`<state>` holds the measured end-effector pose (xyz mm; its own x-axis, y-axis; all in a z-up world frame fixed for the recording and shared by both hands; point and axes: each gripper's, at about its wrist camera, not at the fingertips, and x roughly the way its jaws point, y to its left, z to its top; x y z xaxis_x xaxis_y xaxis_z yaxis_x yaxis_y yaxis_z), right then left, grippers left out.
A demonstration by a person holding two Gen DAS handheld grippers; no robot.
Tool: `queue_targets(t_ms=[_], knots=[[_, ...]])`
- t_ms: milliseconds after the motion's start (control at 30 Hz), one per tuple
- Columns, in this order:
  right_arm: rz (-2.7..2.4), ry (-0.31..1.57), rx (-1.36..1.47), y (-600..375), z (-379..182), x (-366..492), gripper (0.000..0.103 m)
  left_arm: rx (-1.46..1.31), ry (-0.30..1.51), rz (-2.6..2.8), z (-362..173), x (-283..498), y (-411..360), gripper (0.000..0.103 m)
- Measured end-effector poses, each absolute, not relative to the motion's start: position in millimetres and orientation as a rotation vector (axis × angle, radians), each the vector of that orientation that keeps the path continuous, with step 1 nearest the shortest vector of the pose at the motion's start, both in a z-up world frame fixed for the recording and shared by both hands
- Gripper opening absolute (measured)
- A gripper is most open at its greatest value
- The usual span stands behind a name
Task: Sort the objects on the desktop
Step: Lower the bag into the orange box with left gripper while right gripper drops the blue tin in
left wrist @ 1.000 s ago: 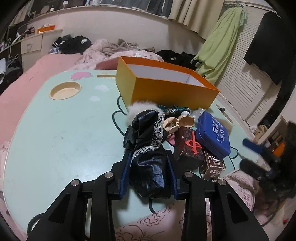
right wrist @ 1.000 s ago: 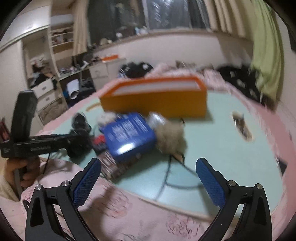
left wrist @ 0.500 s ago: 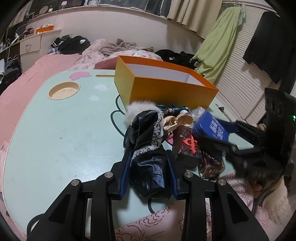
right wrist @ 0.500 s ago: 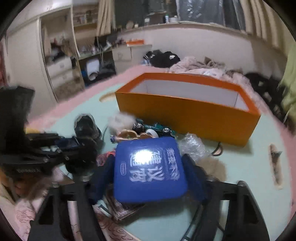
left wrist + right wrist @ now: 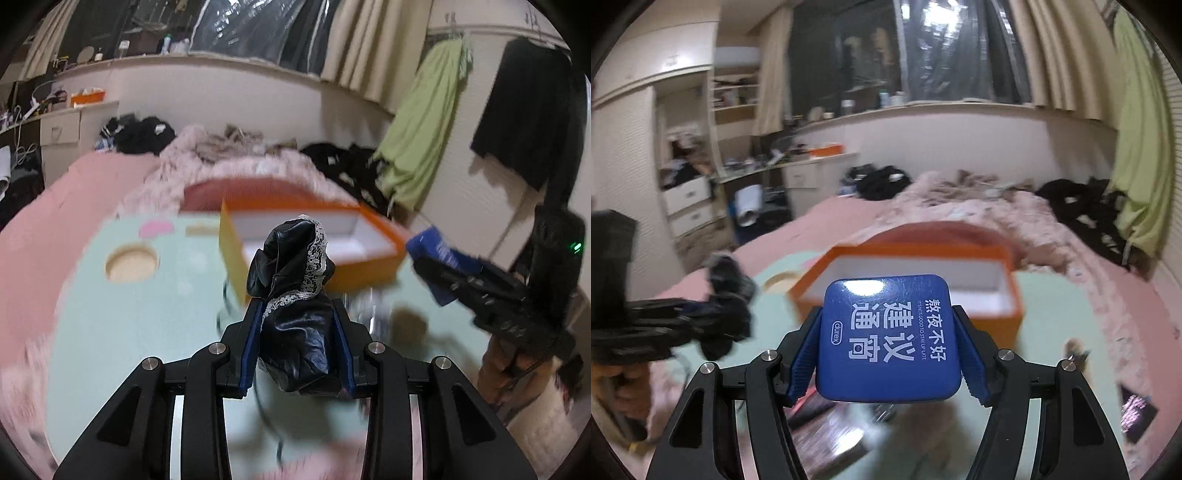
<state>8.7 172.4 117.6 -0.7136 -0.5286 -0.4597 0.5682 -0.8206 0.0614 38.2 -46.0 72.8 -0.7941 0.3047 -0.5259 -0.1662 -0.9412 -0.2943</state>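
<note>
My left gripper (image 5: 297,343) is shut on a black leather doll garment with white lace trim (image 5: 295,295) and holds it above the mint-green table (image 5: 140,317). My right gripper (image 5: 888,347) is shut on a blue tin with white lettering (image 5: 888,336), also raised above the table. Both point toward the open orange box (image 5: 373,258), which also shows in the right wrist view (image 5: 997,321). The right gripper with the blue tin shows at the right of the left wrist view (image 5: 443,258). The left gripper with the garment shows blurred at the left of the right wrist view (image 5: 720,314).
Dark card boxes (image 5: 820,424) and blurred small items lie on the table below the tin. A black cable (image 5: 266,417) runs across the table. A round cup recess (image 5: 131,263) is at the table's left. A pink bed (image 5: 960,206) with clothes lies behind.
Both grippers have lifted off the table with their loads. The left raised the black garment; the right raised the blue tin it closed on. Both now face the orange box from higher up.
</note>
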Motion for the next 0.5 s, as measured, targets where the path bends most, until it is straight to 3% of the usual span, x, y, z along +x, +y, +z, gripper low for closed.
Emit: queue_targets(t_ms=[167, 233, 267, 367, 500], knots=[[-2.504, 0.063, 0.757, 162.9, 126.8, -56.7, 0.067, -0.857, -0.279, 2.742, 100.6, -31.2, -28.7, 0.041], [-2.514, 0.055, 0.822, 159.8, 122.1, -74.9, 0.073, -0.932, -0.278, 2.735, 91.4, -56.6, -22.2, 0.067], [-2.508, 0.035, 0.864, 159.5, 117.9, -82.1, 0.081, -0.976, -0.291, 2.727, 84.5, -64.9, -21.5, 0.071], [-2.488, -0.040, 0.923, 168.3, 108.5, -91.7, 0.083, -1.116, -0.419, 2.643, 53.8, -85.8, -27.3, 0.071], [-2.462, -0.106, 0.954, 180.5, 95.6, -90.3, 0.083, -1.073, -0.356, 2.689, 58.8, -78.2, -25.5, 0.074]])
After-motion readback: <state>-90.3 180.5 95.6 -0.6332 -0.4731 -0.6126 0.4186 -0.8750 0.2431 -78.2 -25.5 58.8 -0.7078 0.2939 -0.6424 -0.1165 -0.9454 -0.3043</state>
